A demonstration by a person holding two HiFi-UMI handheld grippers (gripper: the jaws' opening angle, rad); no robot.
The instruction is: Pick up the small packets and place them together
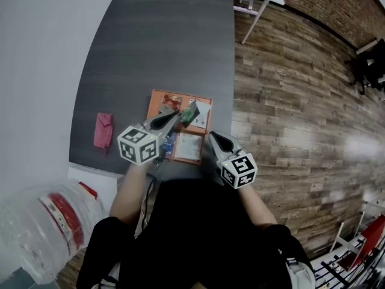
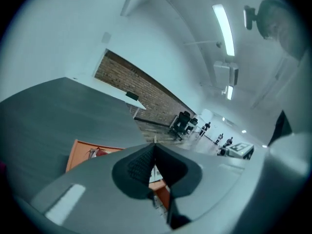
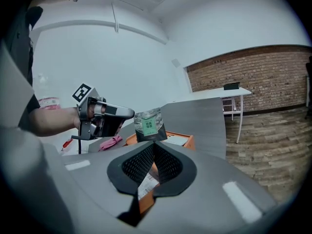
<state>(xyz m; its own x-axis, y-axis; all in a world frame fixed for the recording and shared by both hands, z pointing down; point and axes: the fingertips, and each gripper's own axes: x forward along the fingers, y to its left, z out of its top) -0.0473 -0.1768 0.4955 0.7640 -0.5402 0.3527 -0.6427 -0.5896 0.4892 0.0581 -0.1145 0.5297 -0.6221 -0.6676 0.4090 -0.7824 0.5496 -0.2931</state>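
An orange tray (image 1: 180, 95) lies on the dark grey table (image 1: 156, 41) with small packets in it: a red one (image 1: 171, 101), a white one (image 1: 189, 144) and a blue one (image 1: 168, 142). My left gripper (image 1: 178, 116) hangs above the tray, shut on a grey packet with a green label (image 3: 148, 126), which stands upright at its tip (image 3: 131, 113). From the left gripper view the shut jaws hide that packet; the tray (image 2: 80, 152) shows below. My right gripper (image 3: 154, 144) sits shut and empty at the tray's near right corner (image 1: 212, 135).
A pink cloth (image 1: 103, 130) lies on the table left of the tray. A large clear water bottle (image 1: 42, 227) stands on the floor at the lower left. The table's right edge borders wooden flooring (image 1: 289, 101); a white table leg (image 1: 255, 20) stands beyond.
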